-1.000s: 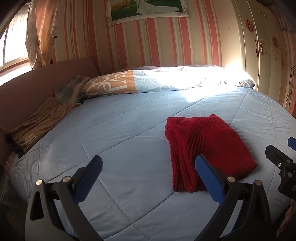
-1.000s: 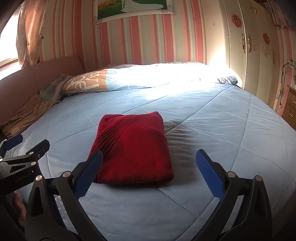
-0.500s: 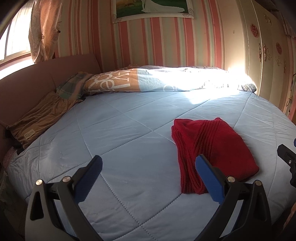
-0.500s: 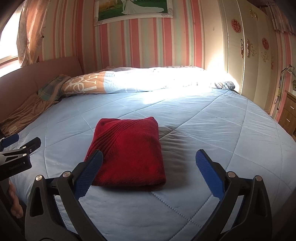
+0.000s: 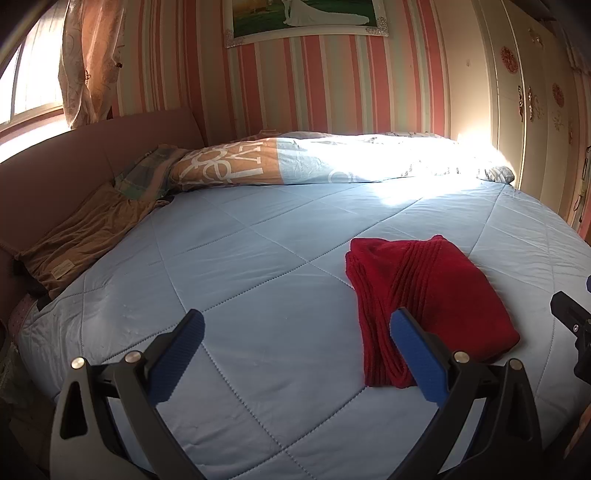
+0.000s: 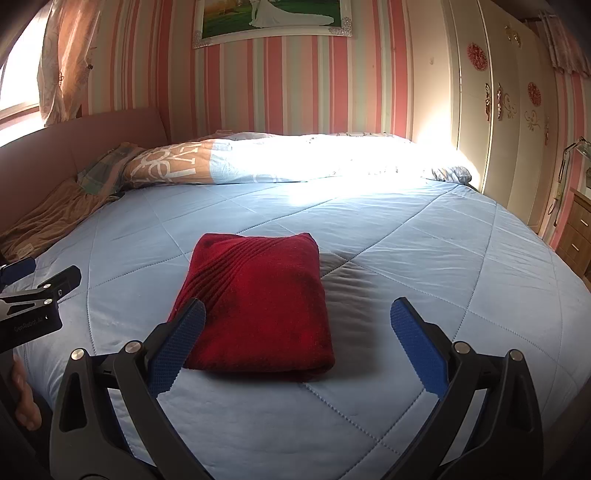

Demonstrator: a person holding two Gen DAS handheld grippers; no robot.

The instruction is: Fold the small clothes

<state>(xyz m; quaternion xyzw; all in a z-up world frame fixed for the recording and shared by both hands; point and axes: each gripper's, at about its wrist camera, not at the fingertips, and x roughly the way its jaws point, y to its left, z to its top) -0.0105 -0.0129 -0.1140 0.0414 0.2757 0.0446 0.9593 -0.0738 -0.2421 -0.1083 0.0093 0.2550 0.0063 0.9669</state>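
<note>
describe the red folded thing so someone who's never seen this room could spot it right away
Start at the big bed under the light blue quilt. Near its front middle lies a folded red knit garment, a compact ribbed rectangle. It is the only deep red item; the brown cloth and patterned duvet sit far back.

From my left wrist view the right gripper (image 5: pixel 576 332) is cut off at the 3 o'clock edge, the framed picture (image 5: pixel 306 16) is cropped at 12 o'clock, and my blue pad (image 5: pixel 415 350) hides the red garment's (image 5: pixel 428 291) near corner.
</note>
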